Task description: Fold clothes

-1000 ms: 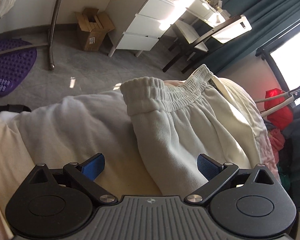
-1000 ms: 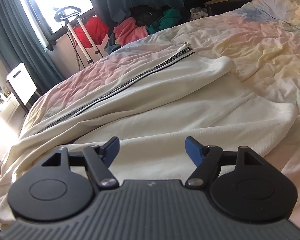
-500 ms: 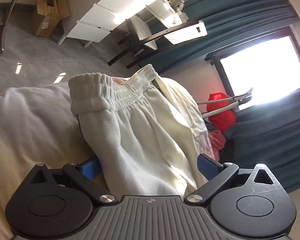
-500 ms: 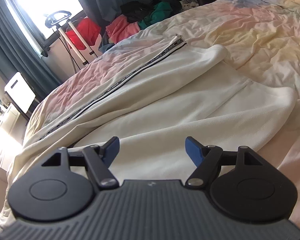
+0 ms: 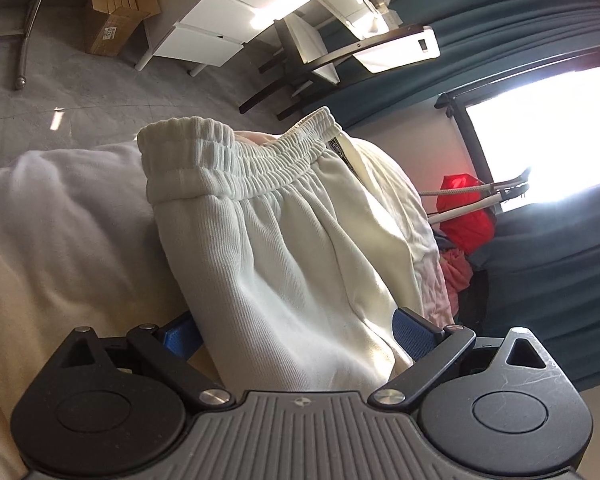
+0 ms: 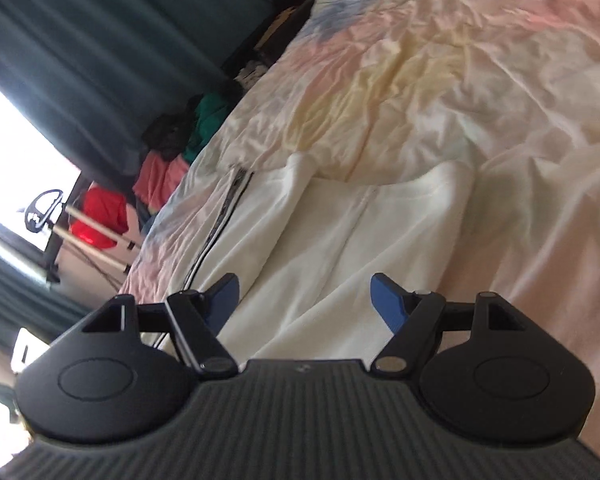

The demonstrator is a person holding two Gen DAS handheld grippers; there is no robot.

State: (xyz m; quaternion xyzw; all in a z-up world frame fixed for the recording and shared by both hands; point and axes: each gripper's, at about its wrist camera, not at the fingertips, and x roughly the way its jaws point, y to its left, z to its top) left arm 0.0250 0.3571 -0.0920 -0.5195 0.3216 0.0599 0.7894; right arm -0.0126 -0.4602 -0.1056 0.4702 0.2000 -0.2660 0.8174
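Cream sweatpants (image 5: pixel 280 260) lie on the bed, their elastic waistband (image 5: pixel 236 160) bunched at the far end near the bed's edge. My left gripper (image 5: pixel 296 334) is open, and a fold of the sweatpants fills the space between its blue pads. In the right wrist view the sweatpants legs (image 6: pixel 340 232) stretch away over the pastel bed sheet (image 6: pixel 500 80), with a black-and-white side stripe (image 6: pixel 216 232) on the left and the hems (image 6: pixel 452 184) at the far end. My right gripper (image 6: pixel 306 300) hovers open just above the legs, holding nothing.
A pale blanket (image 5: pixel 60 220) lies left of the sweatpants. Beyond the bed are a white drawer desk (image 5: pixel 220 20), a chair (image 5: pixel 300 60), a cardboard box (image 5: pixel 116 20), a red bag (image 5: pixel 464 216), teal curtains and a clothes pile (image 6: pixel 180 152).
My left gripper has pushed forward, so the sweatpants fabric now sits between its fingers. My right gripper has rolled sideways and moved along the legs toward the hems. Both have stayed open.
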